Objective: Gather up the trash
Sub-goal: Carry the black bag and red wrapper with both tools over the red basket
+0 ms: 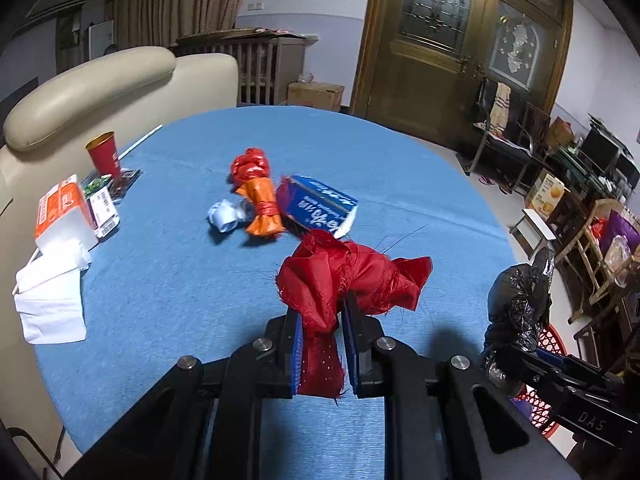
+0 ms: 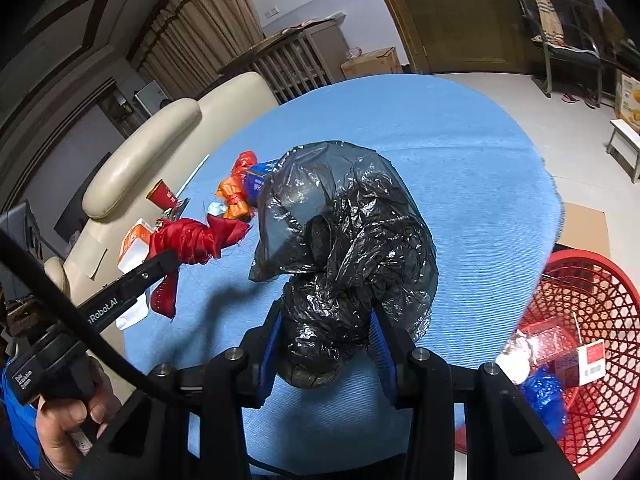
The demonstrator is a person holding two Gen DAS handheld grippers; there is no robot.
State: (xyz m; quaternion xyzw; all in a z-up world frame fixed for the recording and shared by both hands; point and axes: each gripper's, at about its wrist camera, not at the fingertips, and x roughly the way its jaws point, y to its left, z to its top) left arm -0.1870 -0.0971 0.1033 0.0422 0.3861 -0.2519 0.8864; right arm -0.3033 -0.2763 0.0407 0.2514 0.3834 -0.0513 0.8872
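Clamping my left tool (image 1: pixel 322 344) on the red cloth scrap (image 1: pixel 344 276) and my right tool (image 2: pixel 326 344) on the crumpled black bag (image 2: pixel 344 248), I hold both above the table (image 2: pixel 460 168), beside the red basket (image 2: pixel 592 280), for dropping.

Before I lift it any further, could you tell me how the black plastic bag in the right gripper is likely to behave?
The black plastic bag looks thin and crinkled, so it is probably floppy and light. The right gripper pinches only its bunched lower part, so the loose top may sag or billow. Its glossy film could be slippery and might slide between the pads.
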